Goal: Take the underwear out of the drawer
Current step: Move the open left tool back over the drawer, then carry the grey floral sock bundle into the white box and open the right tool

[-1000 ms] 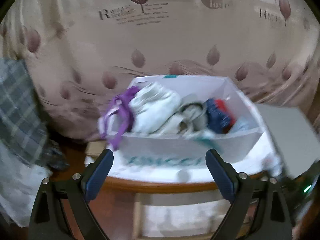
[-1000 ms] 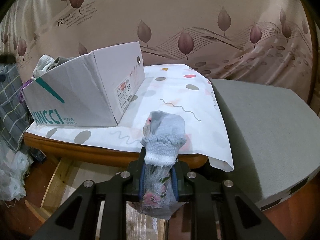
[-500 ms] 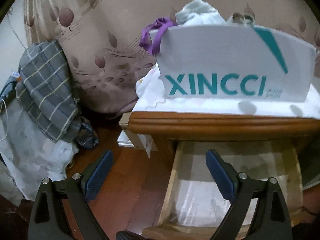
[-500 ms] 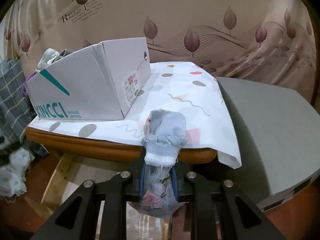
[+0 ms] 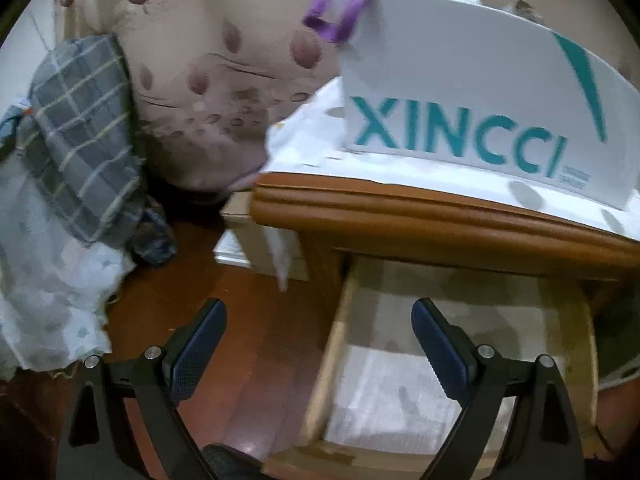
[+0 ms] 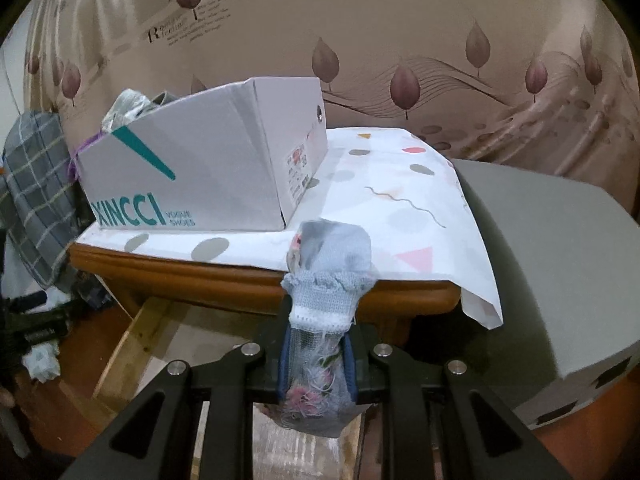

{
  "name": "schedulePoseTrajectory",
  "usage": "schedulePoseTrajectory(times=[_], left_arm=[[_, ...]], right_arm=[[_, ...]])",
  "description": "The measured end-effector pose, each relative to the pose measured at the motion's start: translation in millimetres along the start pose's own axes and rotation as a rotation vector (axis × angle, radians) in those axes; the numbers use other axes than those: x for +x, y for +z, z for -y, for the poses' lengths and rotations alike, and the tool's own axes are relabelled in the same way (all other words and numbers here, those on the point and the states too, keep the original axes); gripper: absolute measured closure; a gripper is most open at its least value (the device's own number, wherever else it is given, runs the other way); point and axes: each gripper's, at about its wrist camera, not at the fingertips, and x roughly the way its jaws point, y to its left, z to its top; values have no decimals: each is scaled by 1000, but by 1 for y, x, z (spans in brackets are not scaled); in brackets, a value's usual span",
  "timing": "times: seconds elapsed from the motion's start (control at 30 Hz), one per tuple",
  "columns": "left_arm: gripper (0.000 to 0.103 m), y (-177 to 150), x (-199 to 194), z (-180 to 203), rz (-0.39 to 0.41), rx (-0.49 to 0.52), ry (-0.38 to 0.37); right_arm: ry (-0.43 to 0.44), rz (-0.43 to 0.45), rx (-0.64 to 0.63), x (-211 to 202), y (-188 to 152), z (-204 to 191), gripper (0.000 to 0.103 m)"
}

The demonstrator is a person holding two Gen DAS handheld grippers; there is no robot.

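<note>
- Above the open drawer (image 6: 168, 332), the right gripper (image 6: 316, 364) was clamped on the grey underwear (image 6: 330, 276), whose long axis ran forward along the fingers toward the tabletop edge.
- The table cover (image 6: 400, 208) beside the shoe box (image 6: 208, 168) lay just ahead and bare.
- The left gripper (image 5: 318, 344) hung apart and empty over the drawer's left wall; the drawer floor looked empty, though blurred.

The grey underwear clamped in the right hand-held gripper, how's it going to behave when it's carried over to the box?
Probably floppy: the grey underwear bunches into a crumpled wad above the shut right hand-held gripper and sags below it. Likely very light, being thin knit with a lacy trim. The loose threads might snag on the shoebox edge.
</note>
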Motion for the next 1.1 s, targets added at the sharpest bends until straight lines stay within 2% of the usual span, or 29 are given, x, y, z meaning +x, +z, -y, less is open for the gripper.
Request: schedulePoseTrajectory(times=[0.2,0.43,0.93,1.1], left_arm=[[11,6,2,-17,-12,-43,3],[11,7,8,-31,-43,-91,-10],[11,15,7,-42,-38,-129,-1],[11,16,5,-47,-33,-139,3]], right_arm=[[-39,-20,-48,-10,-1,-12,82],[-50,-32,-35,-27,11,-17,82],[-64,10,-123,-75,81,-33,82],[-37,19,-160,-86,109,-48,82]])
